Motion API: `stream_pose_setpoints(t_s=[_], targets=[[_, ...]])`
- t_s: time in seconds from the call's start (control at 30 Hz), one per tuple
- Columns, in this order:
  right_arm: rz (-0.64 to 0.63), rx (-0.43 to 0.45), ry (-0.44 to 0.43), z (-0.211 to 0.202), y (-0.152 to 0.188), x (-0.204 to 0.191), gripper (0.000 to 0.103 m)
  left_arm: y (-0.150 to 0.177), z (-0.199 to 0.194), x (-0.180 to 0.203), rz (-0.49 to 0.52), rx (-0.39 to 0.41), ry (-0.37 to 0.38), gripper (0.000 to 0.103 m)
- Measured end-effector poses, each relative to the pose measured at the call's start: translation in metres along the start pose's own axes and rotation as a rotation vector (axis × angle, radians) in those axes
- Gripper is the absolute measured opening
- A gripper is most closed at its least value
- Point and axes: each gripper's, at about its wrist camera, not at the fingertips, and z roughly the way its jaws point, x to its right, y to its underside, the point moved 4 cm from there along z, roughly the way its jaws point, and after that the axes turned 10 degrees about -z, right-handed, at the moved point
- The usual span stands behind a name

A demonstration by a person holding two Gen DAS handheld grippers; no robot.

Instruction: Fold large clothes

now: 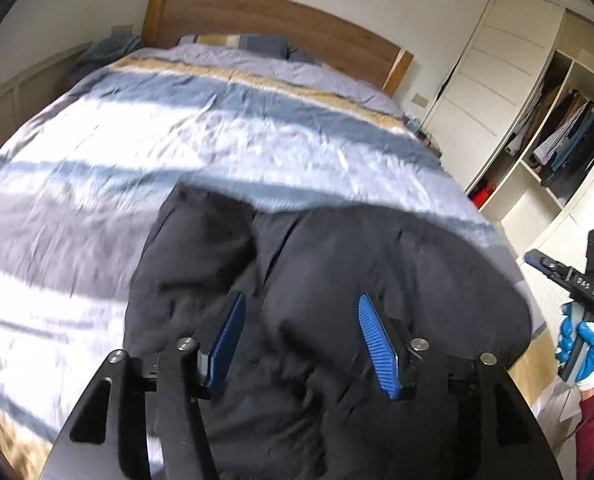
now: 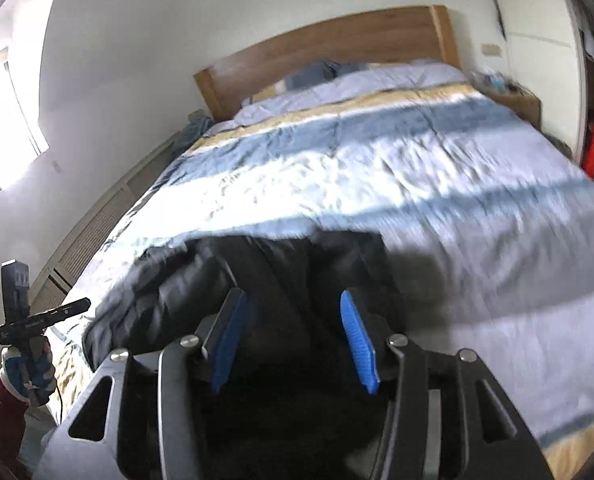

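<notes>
A large black padded garment [image 1: 297, 280] lies bunched on the foot end of the bed; it also shows in the right wrist view [image 2: 281, 276]. My left gripper [image 1: 301, 340] hovers over it with its blue pads wide apart and nothing between them. My right gripper [image 2: 293, 336] is also open and empty above the garment's near edge. The right gripper [image 1: 577, 284] appears at the right edge of the left wrist view, held in a blue-gloved hand. The left gripper [image 2: 37, 320] appears at the left of the right wrist view.
The bed has a striped blue, white and yellow duvet [image 1: 217, 128] and a wooden headboard [image 1: 281, 24]. An open wardrobe [image 1: 557, 136] with hanging clothes stands to the right. A bright window [image 2: 1, 120] and low wall panels are on the left.
</notes>
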Motion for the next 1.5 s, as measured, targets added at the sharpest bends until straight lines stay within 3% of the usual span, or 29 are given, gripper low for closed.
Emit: stream_pose_setpoints(t_s=[0.1, 0.33, 0.47, 0.57, 0.7, 1.1, 1.27, 1.5], targets=[[-0.039, -0.016, -0.029, 0.034, -0.028, -0.018, 0.049, -0.024, 0.026, 0.024, 0.006, -0.006, 0.027, 0.060], [-0.123, -0.107, -0.070, 0.111, -0.044, -0.061, 0.050, -0.043, 0.103, 0.059, 0.032, -0.078, 0.025, 0.060], [-0.169, -0.199, -0.059, 0.147, -0.018, -0.070, 0.050, -0.025, 0.129, 0.054, 0.054, -0.116, -0.010, 0.060], [-0.190, -0.284, -0.042, 0.162, 0.027, -0.070, 0.050, 0.013, 0.141, 0.043, 0.103, -0.151, -0.065, 0.060], [-0.201, -0.333, -0.047, 0.154, 0.066, -0.075, 0.051, 0.048, 0.140, 0.038, 0.161, -0.186, -0.110, 0.060], [-0.219, -0.319, -0.028, 0.071, 0.101, -0.098, 0.051, 0.103, 0.073, 0.044, 0.197, -0.129, -0.131, 0.061], [-0.224, -0.308, -0.006, 0.074, 0.124, -0.097, 0.051, 0.122, 0.083, 0.041, 0.231, -0.110, -0.165, 0.062], [-0.161, -0.282, 0.012, 0.101, 0.136, -0.084, 0.052, 0.120, 0.110, 0.031, 0.186, -0.118, -0.175, 0.064]])
